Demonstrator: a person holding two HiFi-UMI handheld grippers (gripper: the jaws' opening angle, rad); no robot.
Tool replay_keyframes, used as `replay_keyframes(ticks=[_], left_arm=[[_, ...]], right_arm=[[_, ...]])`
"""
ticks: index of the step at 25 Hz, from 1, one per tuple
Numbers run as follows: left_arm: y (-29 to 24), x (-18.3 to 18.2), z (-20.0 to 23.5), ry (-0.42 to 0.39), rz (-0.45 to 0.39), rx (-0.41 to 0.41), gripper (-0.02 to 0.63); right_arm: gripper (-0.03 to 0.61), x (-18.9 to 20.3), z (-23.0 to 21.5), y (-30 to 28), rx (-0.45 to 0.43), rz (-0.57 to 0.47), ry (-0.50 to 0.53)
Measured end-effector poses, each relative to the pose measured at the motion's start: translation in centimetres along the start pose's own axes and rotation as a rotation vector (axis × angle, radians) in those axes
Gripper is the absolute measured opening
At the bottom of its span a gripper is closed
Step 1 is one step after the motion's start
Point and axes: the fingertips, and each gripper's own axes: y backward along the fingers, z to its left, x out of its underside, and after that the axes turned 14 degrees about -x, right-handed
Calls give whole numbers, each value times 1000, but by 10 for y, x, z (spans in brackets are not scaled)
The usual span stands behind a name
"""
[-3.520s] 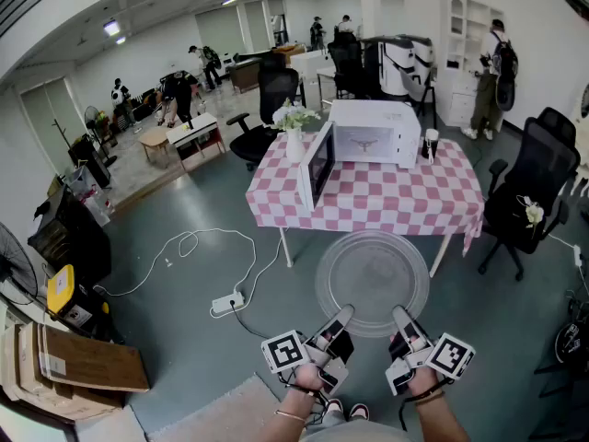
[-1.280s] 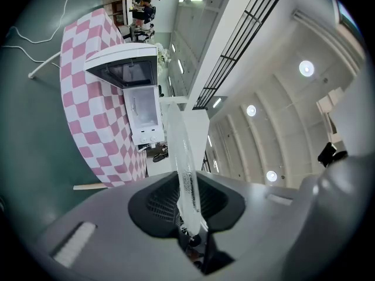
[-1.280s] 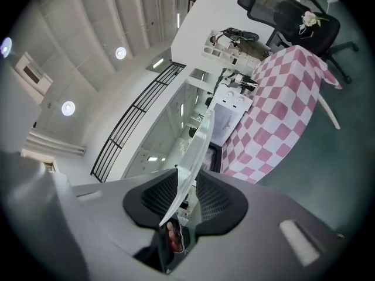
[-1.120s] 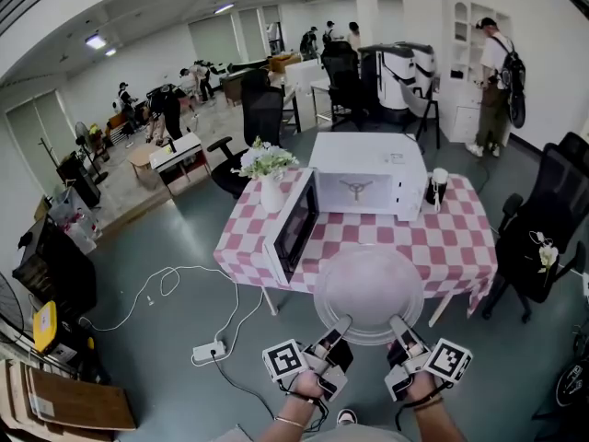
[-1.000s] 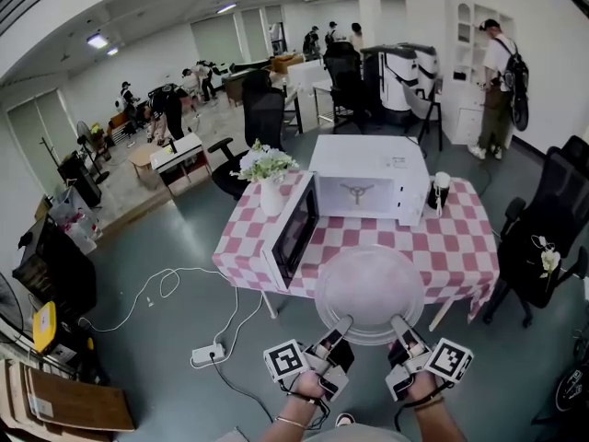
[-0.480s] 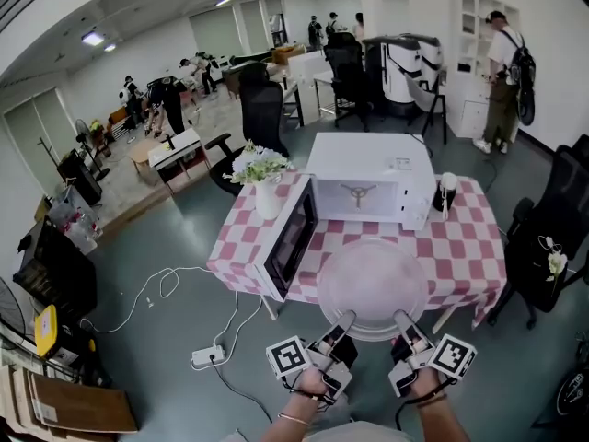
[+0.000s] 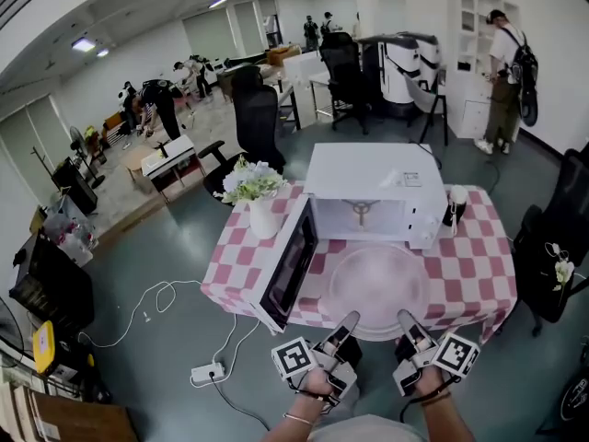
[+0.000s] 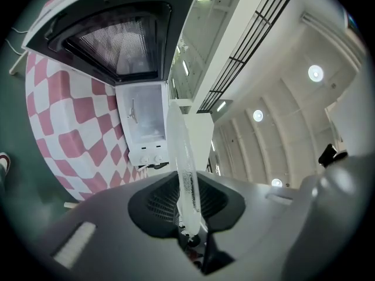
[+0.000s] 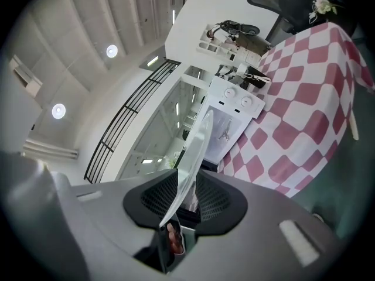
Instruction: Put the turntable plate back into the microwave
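Observation:
The clear glass turntable plate (image 7: pixel 379 288) hangs level in front of me, over the near part of the table. My left gripper (image 7: pixel 347 321) is shut on its near left rim and my right gripper (image 7: pixel 405 319) on its near right rim. The white microwave (image 7: pixel 368 178) stands on the table just beyond the plate, its door (image 7: pixel 293 267) swung open to the left and its cavity (image 7: pixel 362 215) facing me. The left gripper view has the plate's edge (image 8: pixel 181 157) running up from between the jaws of the left gripper (image 8: pixel 187 218). In the right gripper view the plate's rim (image 9: pixel 196 148) is pinched likewise by the right gripper (image 9: pixel 179 215).
The table wears a pink checked cloth (image 7: pixel 474 279). A white vase of flowers (image 7: pixel 253 199) stands at its left corner and a small dark-and-white cup (image 7: pixel 455 205) right of the microwave. A black office chair (image 7: pixel 557 256) is at the right, and a power strip (image 7: pixel 207 372) lies on the floor.
Both grippers have carried the plate forward; the table and open microwave are now closer, and the plate is over the tabletop. The grip on the rim is unchanged.

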Motion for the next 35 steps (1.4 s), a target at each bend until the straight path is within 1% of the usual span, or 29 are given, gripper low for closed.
replay_keyframes(ticks=[7,11,13,16,20,21,25,27,28,30,33,34,35], left_arm=[[-47,-38,9,43,-25,13,57],[-70,-57,20,63,-18,-13,55],[-79,-67,26,62,-18,-29,55],[-91,-78,35,75,-19,-44,55],[-103,-89,41,105,-22,-53,55],[-105,-92,43,106,-26,-59,55],[-113,-98,48,109,-41,-88,55],[-116,-102,50,104,-52,-97,55],[-118,-104,51,98,-59,-96,54],[-123,-106,52,94,-72,-94,54],[-127,-106,54,88,-90,-102,52],[-128,-106,55,90,-95,-104,51],[-130,-107,55,96,-101,-103,52]], right_arm=[[89,-35,-27,-46,52,15,7],[89,-48,-41,-73,40,30,11],[89,-51,-48,-85,46,36,1],[89,-60,-59,-100,58,52,19],[89,-64,-76,-108,130,69,-5],[89,-65,-79,-112,134,70,-13],[89,-72,-85,-123,120,90,-13],[89,-75,-83,-132,71,107,-1],[90,-76,-86,-136,63,113,-7],[91,-77,-95,-136,85,123,-30],[91,-77,-113,-127,176,141,-73],[91,-78,-115,-127,180,146,-76],[91,-80,-115,-130,159,150,-74]])
